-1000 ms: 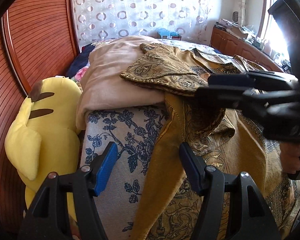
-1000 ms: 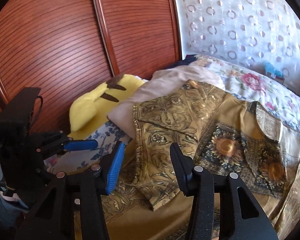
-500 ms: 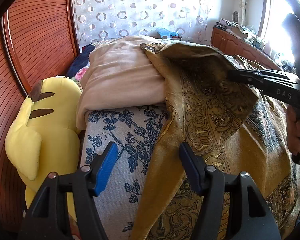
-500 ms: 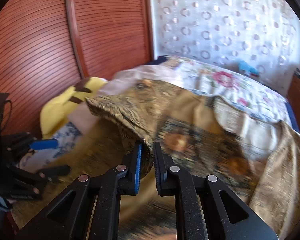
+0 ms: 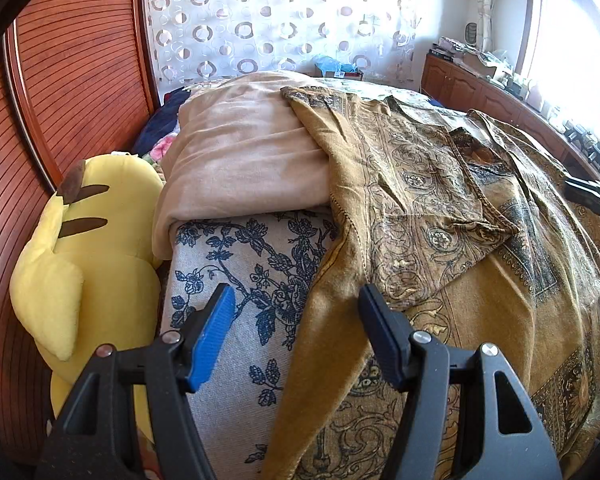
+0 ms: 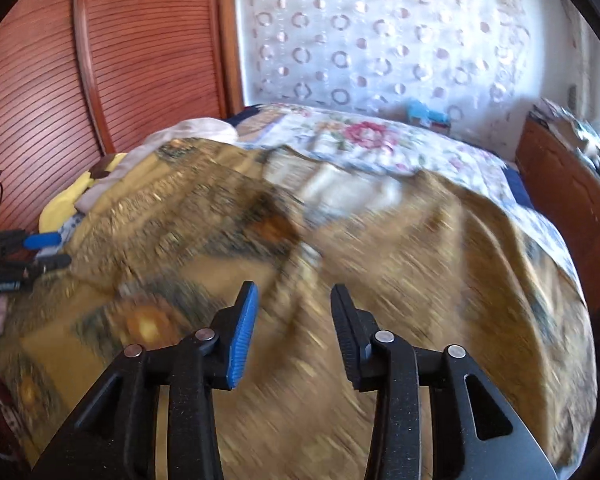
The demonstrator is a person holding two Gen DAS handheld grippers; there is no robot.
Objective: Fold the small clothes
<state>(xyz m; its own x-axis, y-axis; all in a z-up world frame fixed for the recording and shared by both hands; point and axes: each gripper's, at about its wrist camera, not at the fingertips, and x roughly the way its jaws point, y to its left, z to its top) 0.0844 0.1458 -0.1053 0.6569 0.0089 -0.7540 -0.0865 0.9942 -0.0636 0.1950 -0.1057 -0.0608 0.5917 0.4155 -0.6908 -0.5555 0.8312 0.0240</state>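
Observation:
A gold, paisley-patterned garment (image 5: 432, 208) lies spread on the bed, with one sleeve folded inward across its body. My left gripper (image 5: 296, 300) hangs open over the garment's near left edge, and the cloth runs under the gap without the pads pressing it. In the right wrist view the same garment (image 6: 260, 220) is motion-blurred. My right gripper (image 6: 294, 292) is above it with its jaws opening and nothing between them. The left gripper (image 6: 40, 248) shows at the far left of that view, and the right gripper's black tip (image 5: 592, 196) at the right edge of the left view.
A folded beige blanket (image 5: 244, 160) lies on the blue-flowered bedcover (image 5: 236, 272) beside the garment. A yellow plush toy (image 5: 80, 248) is wedged between bed and slatted wooden wardrobe (image 5: 72, 80). A wooden cabinet (image 6: 568, 192) stands at the right, a patterned curtain (image 6: 380, 40) behind.
My right gripper shut on the sleeve, carried it right across the garment, and let go; the sleeve now lies folded inward. The left gripper has stayed still and open.

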